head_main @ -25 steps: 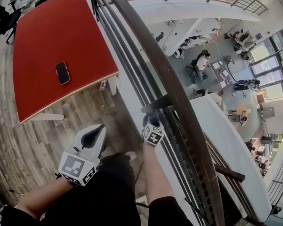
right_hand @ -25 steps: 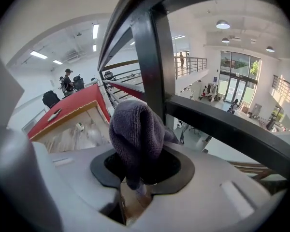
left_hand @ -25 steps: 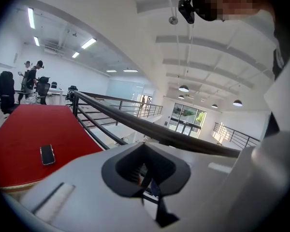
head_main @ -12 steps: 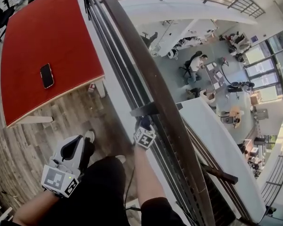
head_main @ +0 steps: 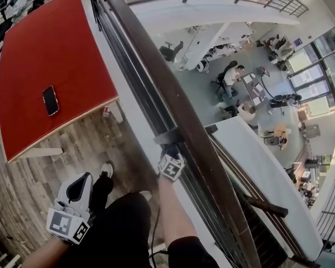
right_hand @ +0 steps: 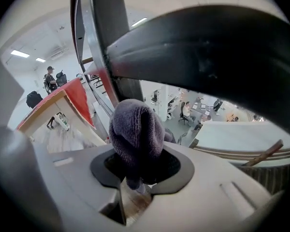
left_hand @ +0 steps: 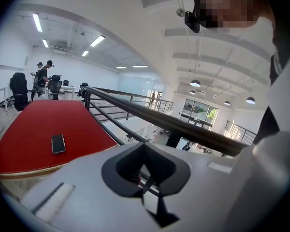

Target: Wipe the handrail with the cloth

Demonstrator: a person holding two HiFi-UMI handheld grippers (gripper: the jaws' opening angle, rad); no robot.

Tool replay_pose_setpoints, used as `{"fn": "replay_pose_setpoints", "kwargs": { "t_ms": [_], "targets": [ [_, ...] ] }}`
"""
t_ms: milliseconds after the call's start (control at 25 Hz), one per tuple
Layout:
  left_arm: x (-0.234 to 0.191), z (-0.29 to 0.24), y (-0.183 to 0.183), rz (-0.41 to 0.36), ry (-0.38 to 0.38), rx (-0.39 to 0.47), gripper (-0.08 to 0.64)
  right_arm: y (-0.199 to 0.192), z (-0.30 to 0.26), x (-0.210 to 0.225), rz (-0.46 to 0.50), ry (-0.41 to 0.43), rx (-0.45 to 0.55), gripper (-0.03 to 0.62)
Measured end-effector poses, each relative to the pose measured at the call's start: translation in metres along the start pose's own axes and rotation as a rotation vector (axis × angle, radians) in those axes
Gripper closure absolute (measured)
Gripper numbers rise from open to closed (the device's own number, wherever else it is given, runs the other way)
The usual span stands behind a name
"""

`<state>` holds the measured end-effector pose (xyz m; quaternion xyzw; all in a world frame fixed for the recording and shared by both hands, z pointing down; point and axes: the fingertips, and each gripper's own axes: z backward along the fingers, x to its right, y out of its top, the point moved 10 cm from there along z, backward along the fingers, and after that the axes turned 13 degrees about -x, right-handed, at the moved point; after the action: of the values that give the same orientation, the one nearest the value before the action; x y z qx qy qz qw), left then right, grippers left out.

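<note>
While the right gripper [right_hand: 135, 175] clamps the cloth [right_hand: 137, 132] in its fingers just beneath the handrail [right_hand: 208, 47], contact is unconfirmed; wiping judged mostly outstanding. Left gripper [left_hand: 146, 180], fingers together and empty, hangs away from the handrail.

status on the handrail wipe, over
Right gripper shut on cloth, just under handrail. Left gripper shut, empty, hanging low. Rail bracket close by.

Red table [head_main: 61, 49], black phone [head_main: 51, 100] (lying flat)
</note>
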<state>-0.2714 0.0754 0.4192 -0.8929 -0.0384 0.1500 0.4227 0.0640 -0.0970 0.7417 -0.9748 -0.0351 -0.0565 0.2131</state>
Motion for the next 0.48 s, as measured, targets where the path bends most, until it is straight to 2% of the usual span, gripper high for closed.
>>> {"fn": "replay_pose_setpoints", "kwargs": {
  "t_ms": [160,480],
  "targets": [
    [-0.0011,0.0051,-0.0004,-0.004,0.021,0.001,0.560,0.0016,-0.0027,0.0025,-0.005,-0.020,-0.026,0.483],
    [-0.0019,0.0087,-0.0068,0.005,0.042,-0.023,0.560,0.0023,-0.0108,0.0034,-0.017,-0.009,-0.051,0.483]
  ]
}}
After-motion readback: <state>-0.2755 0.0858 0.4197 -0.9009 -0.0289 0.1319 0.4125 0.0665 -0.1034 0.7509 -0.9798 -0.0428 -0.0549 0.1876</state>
